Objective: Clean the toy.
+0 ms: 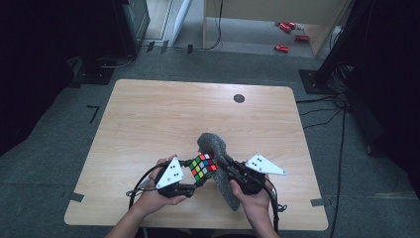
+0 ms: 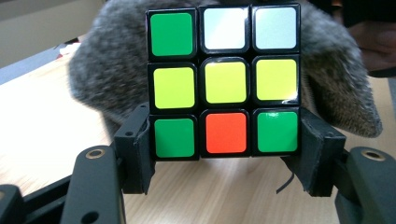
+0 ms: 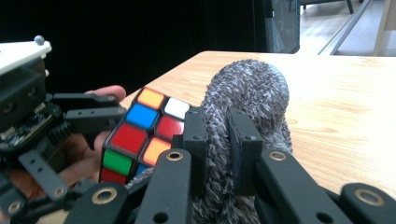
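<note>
**Now you hold a cube and a fuzzy cloth over the table**

So, the biggest thing is the pale wooden table with rounded corners (image 1: 148, 119). It stands on a grey carpet floor (image 1: 59, 144). Near the far edge of the table is a small round dark cap (image 1: 239, 98). Far off on the floor lie some small red things (image 1: 288, 34); they are too small to tell what they are.

Next comes the grey fuzzy cloth (image 1: 213, 145). It is long and soft. One end bulges up past the cube, toward the middle of the table, and the other end hangs down near your right hand (image 1: 253, 201). Your right gripper (image 3: 217, 154) pinches this cloth. Its two black jaws are squeezed close together with the fuzz pressed thin between them.

Then comes the little puzzle cube with coloured square stickers and black edges (image 1: 203, 168). It is near your side of the table, between your two hands, and it touches the grey cloth. Your left gripper (image 2: 226, 149) is clamped on it. One jaw presses each side of the cube's bottom row. In the left gripper view that row is green, red, green. The row above it is all yellow, and the top row is green, white, white. Your left hand (image 1: 153, 196) sits just behind the cube.
</note>
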